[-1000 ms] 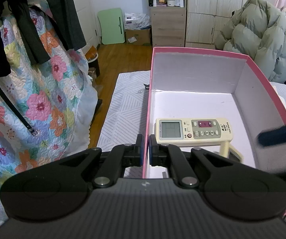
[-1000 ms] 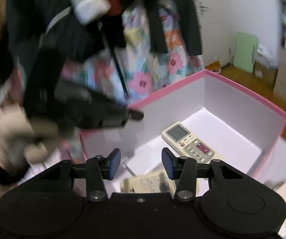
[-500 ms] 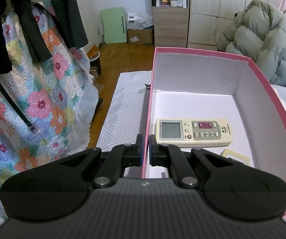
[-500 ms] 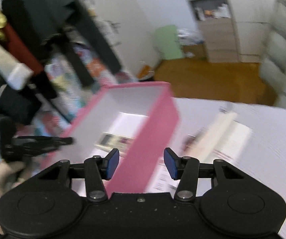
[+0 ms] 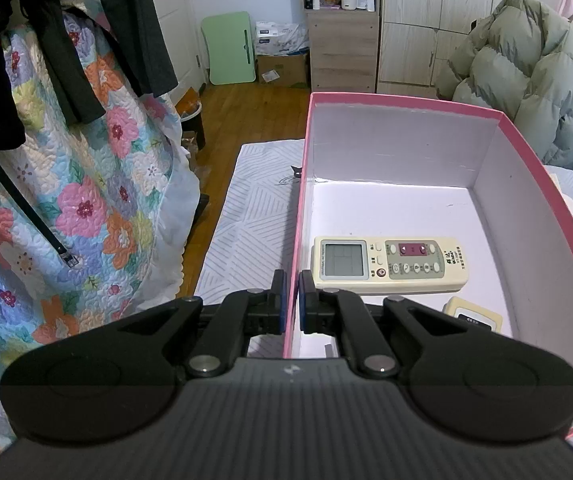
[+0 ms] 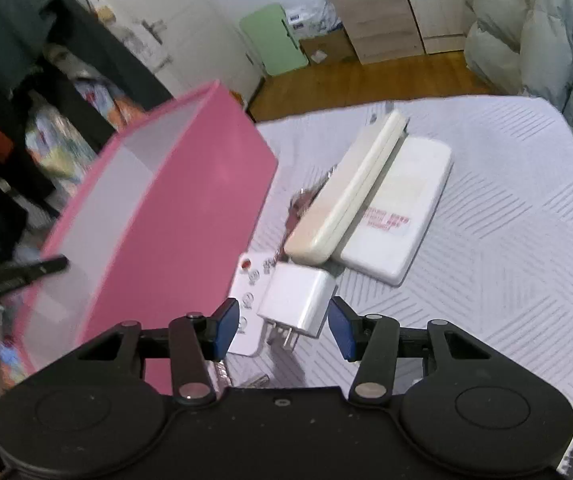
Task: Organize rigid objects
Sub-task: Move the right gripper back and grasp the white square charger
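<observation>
My left gripper [image 5: 292, 304] is shut on the left wall of the pink box [image 5: 406, 152]. Inside the box lie a cream remote with a screen [image 5: 390, 266] and a smaller cream device [image 5: 472, 316], partly hidden by the gripper. In the right wrist view the pink box [image 6: 190, 216] stands at the left. My right gripper [image 6: 284, 330] is open, with a white charger plug [image 6: 298, 300] lying between its fingers, untouched. The plug rests on a flat white remote [image 6: 246, 300]. Beyond lie a cream remote on its edge [image 6: 346, 192] and a flat white remote [image 6: 398, 208].
The box and loose objects sit on a white striped cover [image 6: 506, 240]. A floral quilt [image 5: 86, 200] and dark hanging clothes border the left side. A puffy grey-green jacket [image 5: 526, 72] lies behind the box. Small metal bits [image 6: 254, 380] lie near the plug.
My right gripper swung out of the box, rolled level and came down over the loose objects to the right of it. The left gripper kept still on the box wall.
</observation>
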The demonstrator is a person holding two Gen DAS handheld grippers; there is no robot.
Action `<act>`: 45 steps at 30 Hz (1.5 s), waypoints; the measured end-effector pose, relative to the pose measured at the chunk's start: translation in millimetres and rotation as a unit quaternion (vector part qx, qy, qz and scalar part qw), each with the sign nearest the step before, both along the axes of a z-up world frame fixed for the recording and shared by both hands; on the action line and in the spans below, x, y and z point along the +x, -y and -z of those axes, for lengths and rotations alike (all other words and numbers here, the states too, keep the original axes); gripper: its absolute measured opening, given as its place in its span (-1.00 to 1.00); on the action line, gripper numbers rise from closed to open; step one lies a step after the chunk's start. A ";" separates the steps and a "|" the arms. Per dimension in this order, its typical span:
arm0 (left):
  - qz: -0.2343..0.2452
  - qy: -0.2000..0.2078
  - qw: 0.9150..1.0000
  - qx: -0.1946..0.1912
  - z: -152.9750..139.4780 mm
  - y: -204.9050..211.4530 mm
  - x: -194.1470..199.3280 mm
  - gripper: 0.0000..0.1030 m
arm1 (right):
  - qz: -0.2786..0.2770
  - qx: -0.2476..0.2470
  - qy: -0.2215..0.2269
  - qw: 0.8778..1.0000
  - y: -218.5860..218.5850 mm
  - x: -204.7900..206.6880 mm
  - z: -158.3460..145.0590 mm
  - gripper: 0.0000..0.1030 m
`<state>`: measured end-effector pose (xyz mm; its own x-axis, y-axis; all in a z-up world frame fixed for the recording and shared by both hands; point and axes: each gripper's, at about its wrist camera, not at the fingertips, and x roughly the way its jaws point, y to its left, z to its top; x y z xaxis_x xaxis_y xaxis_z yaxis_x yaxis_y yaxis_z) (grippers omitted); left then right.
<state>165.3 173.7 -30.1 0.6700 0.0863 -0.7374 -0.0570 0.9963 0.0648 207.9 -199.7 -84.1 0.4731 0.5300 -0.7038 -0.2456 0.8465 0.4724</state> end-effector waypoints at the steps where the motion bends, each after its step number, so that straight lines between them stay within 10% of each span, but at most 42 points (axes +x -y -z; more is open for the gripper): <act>1: 0.000 0.000 1.000 0.002 0.3 0.3 0.1 -0.90 | 0.002 -0.008 0.001 1.000 -4.4 1.4 2.4 0.07; 16: 0.004 0.000 1.000 0.007 -1.3 3.1 0.7 -0.90 | 0.004 -0.149 0.086 0.985 -46.8 -7.3 11.4 0.07; 37: 0.027 0.004 0.999 0.023 -3.8 6.7 1.8 -0.92 | 0.034 -0.055 0.077 0.995 -21.8 -26.9 0.9 0.02; 45: 0.025 0.004 0.999 0.019 -5.1 6.9 1.5 -0.92 | -0.002 -0.052 0.188 0.981 -30.5 -58.7 -50.3 0.02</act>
<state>166.8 166.8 -24.9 0.6799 0.0804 -0.7289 -0.0070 0.9946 0.1031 149.2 -169.2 -33.9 0.7078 0.4669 -0.5301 -0.3887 0.8840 0.2596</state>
